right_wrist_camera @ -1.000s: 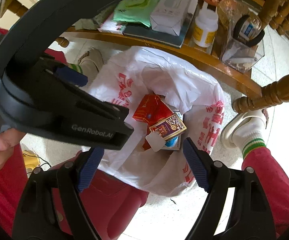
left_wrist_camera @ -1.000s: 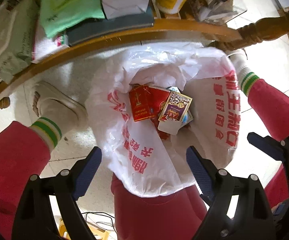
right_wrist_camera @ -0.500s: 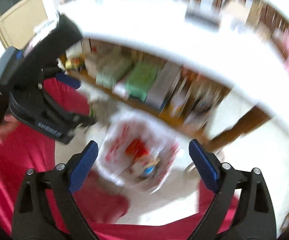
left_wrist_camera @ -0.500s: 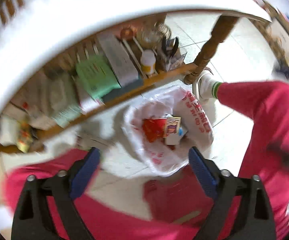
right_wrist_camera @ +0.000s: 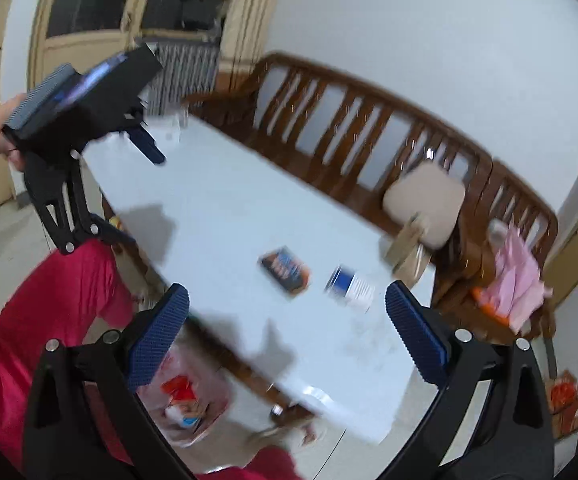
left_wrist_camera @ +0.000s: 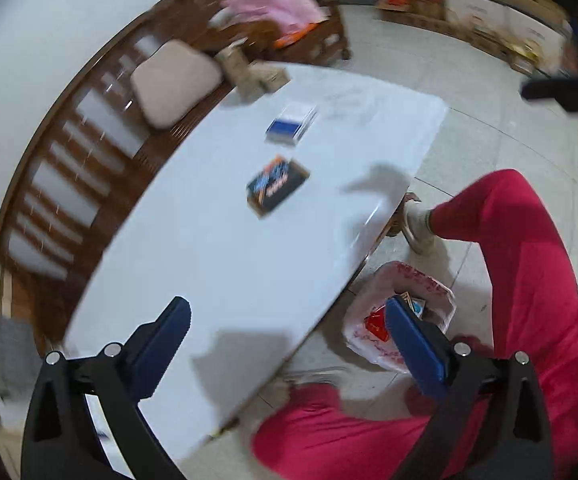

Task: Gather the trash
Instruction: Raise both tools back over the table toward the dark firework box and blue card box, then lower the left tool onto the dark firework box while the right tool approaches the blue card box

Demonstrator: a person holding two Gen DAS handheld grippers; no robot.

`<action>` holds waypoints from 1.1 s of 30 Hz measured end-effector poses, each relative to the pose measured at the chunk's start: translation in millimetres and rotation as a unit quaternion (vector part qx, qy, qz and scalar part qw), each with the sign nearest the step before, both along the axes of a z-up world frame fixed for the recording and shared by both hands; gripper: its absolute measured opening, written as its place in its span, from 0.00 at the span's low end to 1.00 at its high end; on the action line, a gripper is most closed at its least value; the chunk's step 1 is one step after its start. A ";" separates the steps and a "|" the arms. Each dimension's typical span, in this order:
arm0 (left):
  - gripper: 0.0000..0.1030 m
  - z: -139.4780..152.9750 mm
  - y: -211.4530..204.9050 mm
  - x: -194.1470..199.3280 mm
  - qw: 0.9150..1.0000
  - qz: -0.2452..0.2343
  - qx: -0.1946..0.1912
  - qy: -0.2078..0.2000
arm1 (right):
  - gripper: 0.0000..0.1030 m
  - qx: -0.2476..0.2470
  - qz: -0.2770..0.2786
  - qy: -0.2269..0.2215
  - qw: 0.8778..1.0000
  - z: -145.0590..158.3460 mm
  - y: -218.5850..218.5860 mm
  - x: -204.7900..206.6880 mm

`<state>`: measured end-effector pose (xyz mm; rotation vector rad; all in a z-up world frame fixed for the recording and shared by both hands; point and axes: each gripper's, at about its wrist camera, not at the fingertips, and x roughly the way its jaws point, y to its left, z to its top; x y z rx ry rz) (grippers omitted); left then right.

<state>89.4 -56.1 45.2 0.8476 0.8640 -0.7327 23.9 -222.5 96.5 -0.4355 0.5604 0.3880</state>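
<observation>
Trash still to collect: two small boxes lying flat on the white table [left_wrist_camera: 217, 264], apart from each other near its far half. In the left wrist view, going left to right, the left gripper [left_wrist_camera: 289, 344] hangs over the near end of the table with its blue-padded jaws spread wide and nothing between them. The dark box with orange print [left_wrist_camera: 278, 185] lies ahead of it and slightly right, its long axis slanting up to the right. The blue and white box [left_wrist_camera: 292, 123] sits just beyond, farther up the table. Right of the table edge, on the floor beside the person's red-trousered legs, stands the white trash bag [left_wrist_camera: 373, 344], already holding red packets.

In the right wrist view, going left to right, the left gripper appears raised over the far left end of the table. The right gripper [right_wrist_camera: 287, 332] is also spread wide and empty, with both boxes framed just above the gap between its jaws. The dark box lies left, the blue and white one right. Motion blur softens both views. Judging by this framing, the right gripper seems nearer and better lined up, most likely for the dark box
</observation>
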 end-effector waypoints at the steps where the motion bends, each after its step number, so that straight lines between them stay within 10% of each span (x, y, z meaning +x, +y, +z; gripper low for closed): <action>1: 0.92 5.6 -2.9 4.0 1.000 -0.018 0.002 0.006 | 0.93 -0.006 0.006 -0.012 1.000 9.6 -4.5 3.6; 14: 0.92 4.6 -65.9 65.9 0.976 -0.191 0.091 0.048 | 0.93 -0.078 0.120 0.066 0.987 54.3 -42.1 101.7; 33: 0.92 -114.2 -126.0 172.3 0.953 -0.224 0.123 0.162 | 0.93 -0.164 0.207 0.237 0.935 -85.0 -44.1 243.1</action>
